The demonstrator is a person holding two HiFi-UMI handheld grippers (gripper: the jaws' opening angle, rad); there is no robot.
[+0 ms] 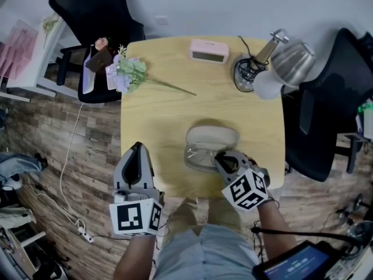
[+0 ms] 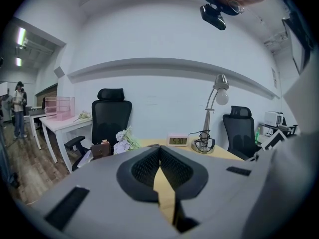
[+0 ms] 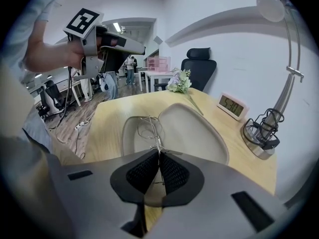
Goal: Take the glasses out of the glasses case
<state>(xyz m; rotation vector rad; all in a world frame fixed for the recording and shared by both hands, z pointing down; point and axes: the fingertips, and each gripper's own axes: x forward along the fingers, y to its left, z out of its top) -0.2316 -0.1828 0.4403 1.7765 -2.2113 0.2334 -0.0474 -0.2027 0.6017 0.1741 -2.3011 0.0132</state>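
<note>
Bare table (image 1: pixel 166 112) between the flowers (image 1: pixel 129 73) and the open glasses case (image 1: pixel 213 137): clear lane ahead of my left gripper (image 1: pixel 138 147). The far edge holds the clock (image 1: pixel 209 51) and the lamp (image 1: pixel 288 60), whose shade overhangs the right corner. The case lid lies open just beyond my right gripper (image 1: pixel 219 156). One black chair (image 1: pixel 96 16) stands off the far-left corner, a second chair (image 1: pixel 332 98) along the right side.

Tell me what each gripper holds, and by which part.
The right gripper pinches the glasses by the near end of their thin metal frame, at the open case. The left gripper is shut on nothing.
</note>
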